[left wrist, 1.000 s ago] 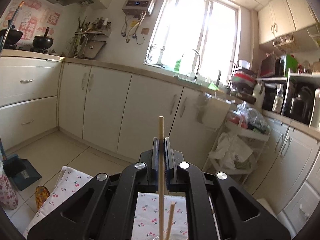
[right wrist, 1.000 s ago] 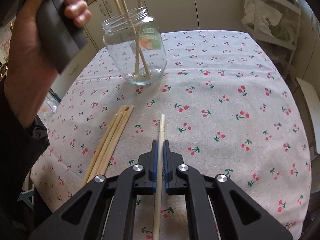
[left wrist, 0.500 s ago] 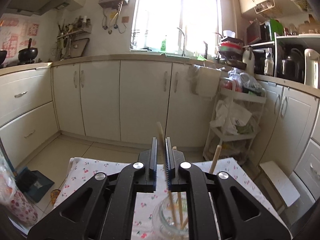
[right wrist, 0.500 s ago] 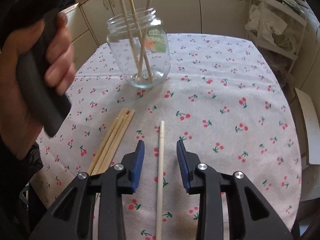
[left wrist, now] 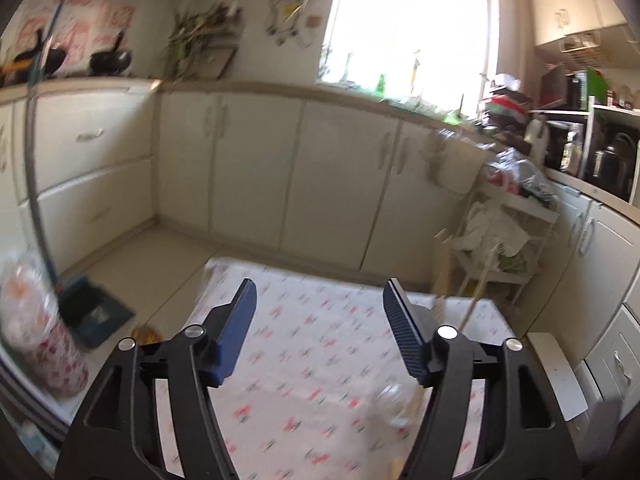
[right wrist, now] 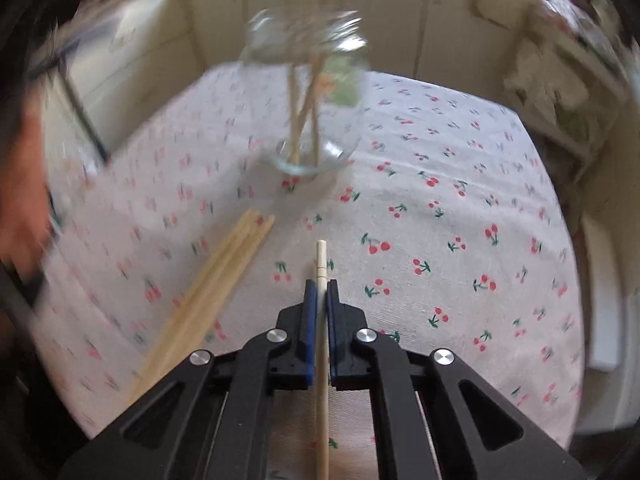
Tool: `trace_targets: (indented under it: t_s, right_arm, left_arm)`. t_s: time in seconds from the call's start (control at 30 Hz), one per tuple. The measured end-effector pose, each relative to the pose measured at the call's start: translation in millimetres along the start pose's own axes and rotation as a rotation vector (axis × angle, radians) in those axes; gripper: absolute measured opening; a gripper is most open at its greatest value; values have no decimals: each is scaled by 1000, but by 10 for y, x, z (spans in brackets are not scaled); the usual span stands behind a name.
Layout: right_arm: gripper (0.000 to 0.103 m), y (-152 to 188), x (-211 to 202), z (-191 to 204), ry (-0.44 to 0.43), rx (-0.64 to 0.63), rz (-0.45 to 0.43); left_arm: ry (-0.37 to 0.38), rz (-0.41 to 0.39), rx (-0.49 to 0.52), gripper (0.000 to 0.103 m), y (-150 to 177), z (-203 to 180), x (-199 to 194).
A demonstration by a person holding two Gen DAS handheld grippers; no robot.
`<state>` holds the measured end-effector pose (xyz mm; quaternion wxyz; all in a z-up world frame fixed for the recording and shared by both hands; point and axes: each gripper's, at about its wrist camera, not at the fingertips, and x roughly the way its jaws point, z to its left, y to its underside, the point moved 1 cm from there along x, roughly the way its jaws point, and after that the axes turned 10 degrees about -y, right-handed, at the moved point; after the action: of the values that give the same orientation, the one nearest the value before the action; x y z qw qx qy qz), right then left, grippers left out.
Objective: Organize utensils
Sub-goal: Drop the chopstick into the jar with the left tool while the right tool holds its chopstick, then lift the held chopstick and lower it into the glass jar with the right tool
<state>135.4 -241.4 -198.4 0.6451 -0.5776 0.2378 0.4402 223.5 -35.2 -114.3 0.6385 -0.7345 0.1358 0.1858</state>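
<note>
A clear glass jar (right wrist: 308, 92) stands on the cherry-print tablecloth (right wrist: 440, 240) with several wooden chopsticks (right wrist: 304, 120) upright in it. My right gripper (right wrist: 319, 288) is shut on a pale chopstick (right wrist: 321, 264) that lies between its jaws and points toward the jar. A bundle of chopsticks (right wrist: 216, 280) lies on the cloth to its left. My left gripper (left wrist: 318, 304) is open and empty above the table. The jar (left wrist: 394, 400) shows blurred behind its right finger, with chopstick tips (left wrist: 442, 268) sticking up.
Cream kitchen cabinets (left wrist: 280, 176) run behind the table. A white rack with bags (left wrist: 504, 240) stands at the right. A dustpan (left wrist: 96, 312) and a floral bag (left wrist: 36, 336) sit on the floor at the left. The person's hand (right wrist: 20, 184) is at the left edge.
My left gripper opened, let its chopstick go into the jar and swung left. My right gripper opened half a second ago and is now shut on the pale chopstick.
</note>
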Motion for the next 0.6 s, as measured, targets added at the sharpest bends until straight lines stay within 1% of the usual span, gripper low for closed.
trace_targets:
  t_s: [0.03, 0.07, 0.13, 0.17, 0.2, 0.27, 0.33, 0.43, 0.5, 0.6]
  right_arm:
    - [6, -34, -63, -36, -23, 35, -30]
    - [6, -82, -172, -85, -66, 87, -83]
    - [6, -189, -346, -145, -114, 157, -171]
    - [6, -265, -465, -177, -164, 192, -238]
    - [6, -346, -580, -198, -192, 219, -303]
    - [6, -504, -755, -206, -228, 247, -409]
    - [6, -682, -922, -229, -264, 285, -535]
    - [6, -923, -1032, -202, -266, 304, -667]
    - [6, -1072, -1060, -211, -259, 326, -737]
    - [6, -1251, -1117, -243, -245, 356, -840]
  left_arm:
    - [-14, 26, -10, 64, 77, 94, 11]
    - [-26, 39, -15, 65, 141, 159, 9]
    - [-43, 62, -17, 67, 260, 257, 14]
    - [-50, 79, -19, 68, 341, 313, 16]
    - [-53, 91, -22, 70, 396, 346, 25]
    - [-59, 118, -35, 71, 510, 408, 52]
    - [-63, 142, -55, 72, 610, 466, 79]
    - [-60, 163, -85, 73, 727, 525, 119]
    - [-57, 169, -94, 73, 754, 537, 141]
    - [-55, 154, -112, 74, 759, 543, 124]
